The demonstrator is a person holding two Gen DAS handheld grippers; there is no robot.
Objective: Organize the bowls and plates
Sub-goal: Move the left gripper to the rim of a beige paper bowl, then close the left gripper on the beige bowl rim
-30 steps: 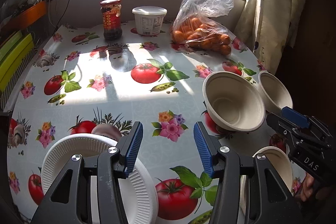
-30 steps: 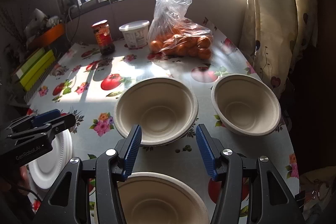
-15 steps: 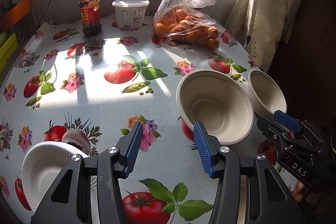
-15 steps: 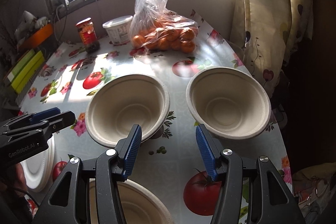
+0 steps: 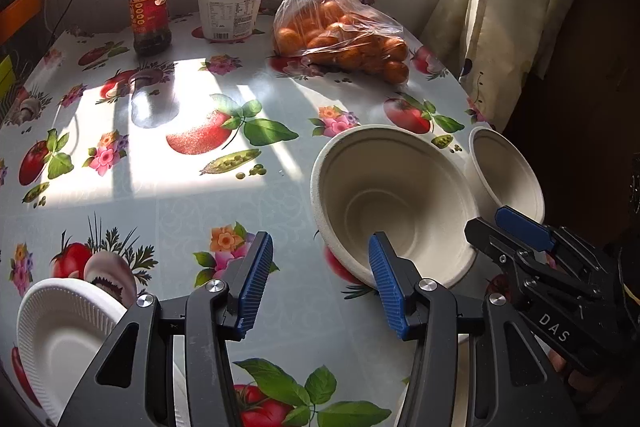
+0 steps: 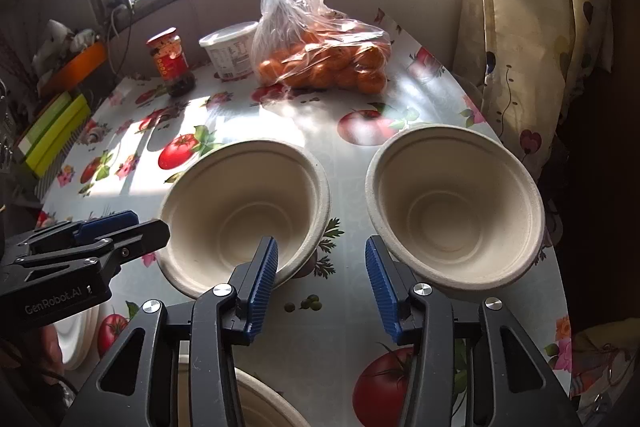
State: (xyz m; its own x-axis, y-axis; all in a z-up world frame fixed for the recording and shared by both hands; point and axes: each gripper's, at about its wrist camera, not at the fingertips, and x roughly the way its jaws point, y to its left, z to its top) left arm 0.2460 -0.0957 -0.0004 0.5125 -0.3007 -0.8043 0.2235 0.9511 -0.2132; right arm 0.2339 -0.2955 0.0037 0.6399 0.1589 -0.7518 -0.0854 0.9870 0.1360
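Observation:
Two beige pulp bowls stand side by side on the flowered tablecloth: the left bowl (image 6: 244, 203) (image 5: 392, 195) and the right bowl (image 6: 456, 195) (image 5: 504, 171). My right gripper (image 6: 320, 283) (image 5: 484, 221) hovers over the strip of cloth between them; its jaws are closing with nothing between them. A third beige bowl (image 6: 260, 403) lies under it at the frame's bottom. My left gripper (image 5: 320, 283) (image 6: 152, 223) is open and empty, its right finger just in front of the left bowl's near rim. White ribbed plates (image 5: 60, 339) (image 6: 80, 339) sit at the lower left.
At the back of the table stand a red-labelled jar (image 5: 148, 11), a white lidded tub (image 5: 230, 9) and a plastic bag of oranges (image 5: 344, 35). A curtain (image 5: 500, 7) hangs past the table's right edge. Sunlit cloth (image 5: 180, 167) lies left of the bowls.
Both grippers have moved forward and lower toward the two bowls, which now look larger. The white plates slid to the left wrist view's lower left corner. The right jaws stand narrower.

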